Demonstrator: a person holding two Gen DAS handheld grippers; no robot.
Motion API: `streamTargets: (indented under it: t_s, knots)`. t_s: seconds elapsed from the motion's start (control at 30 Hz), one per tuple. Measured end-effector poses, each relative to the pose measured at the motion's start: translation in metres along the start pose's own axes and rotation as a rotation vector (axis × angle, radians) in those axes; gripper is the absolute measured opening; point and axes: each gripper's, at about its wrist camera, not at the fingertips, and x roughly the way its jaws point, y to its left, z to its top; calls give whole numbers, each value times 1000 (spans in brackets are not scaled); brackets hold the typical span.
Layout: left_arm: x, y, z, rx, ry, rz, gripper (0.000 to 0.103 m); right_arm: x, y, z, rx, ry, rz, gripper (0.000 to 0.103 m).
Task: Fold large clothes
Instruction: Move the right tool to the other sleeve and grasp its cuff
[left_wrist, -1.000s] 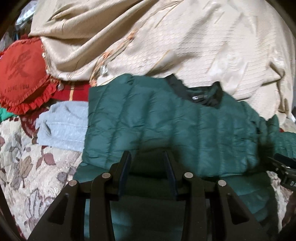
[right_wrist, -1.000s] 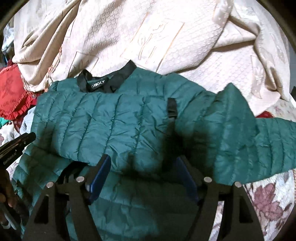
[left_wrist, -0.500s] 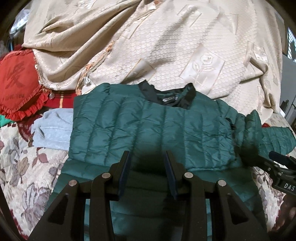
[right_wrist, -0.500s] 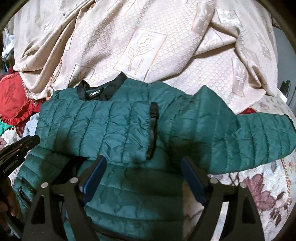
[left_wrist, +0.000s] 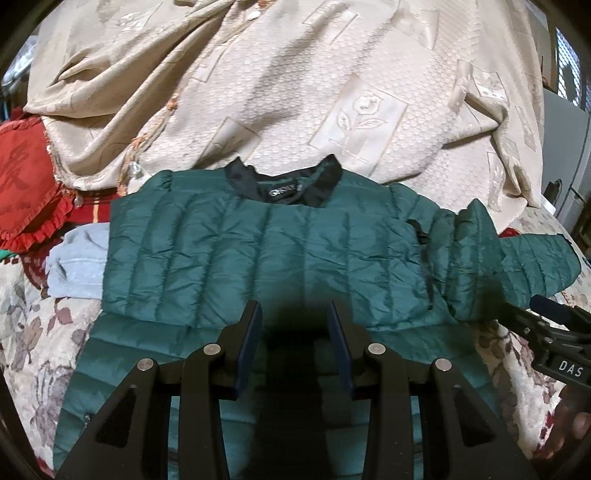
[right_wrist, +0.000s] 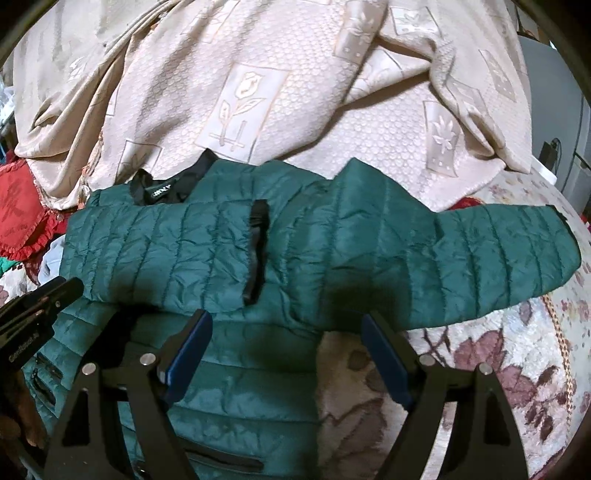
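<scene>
Around: we see a cream blanket (left_wrist: 295, 92) behind the jacket (left_wrist: 258, 251), red cushion (left_wrist: 26, 192) left.
Jacket: just ahead of both tongs.
Left tongs (left_wrist: 293, 332): narrowly parted, empty.
Right tongs (right_wrist: 286, 334): wide apart, empty.

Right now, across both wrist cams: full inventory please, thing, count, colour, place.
puffer jacket: 1, dark green with a black collar, flat on the bed, one sleeve folded across the chest, the other sleeve stretched out sideways
bedspread: 1, cream with flower panels, bunched up behind the jacket
bed cover: 1, pale with maroon leaf print, under the jacket
cushion: 1, red with a frilled edge, beyond the jacket's folded side
garment: 1, light grey-blue, folded, between cushion and jacket
left hand-held gripper: 1, black with blue pads, over the jacket's lower half, nothing between the pads
right hand-held gripper: 1, black with blue pads, jaws wide, over the jacket's edge, holding nothing
</scene>
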Motion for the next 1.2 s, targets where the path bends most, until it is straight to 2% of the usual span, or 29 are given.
streamTargets:
  t_s: [0.33, 0.57, 0.8, 1.0, 1.2]
  knots:
    - [6, -30, -3, 29, 25, -41, 19, 3, -38, -4, 60, 10, -35, 86]
    - [13, -41, -5, 11, 53, -75, 19, 2, -67, -2, 92, 4, -78, 87]
    - [17, -45, -8, 15, 59, -77, 19, 4, -103, 1, 122, 4, -141, 87]
    - [25, -36, -12, -8, 81, -71, 19, 1, -153, 12, 189, -18, -246, 87]
    - [31, -29, -14, -17, 90, -69, 19, -5, -217, 18, 325, -32, -387, 90]
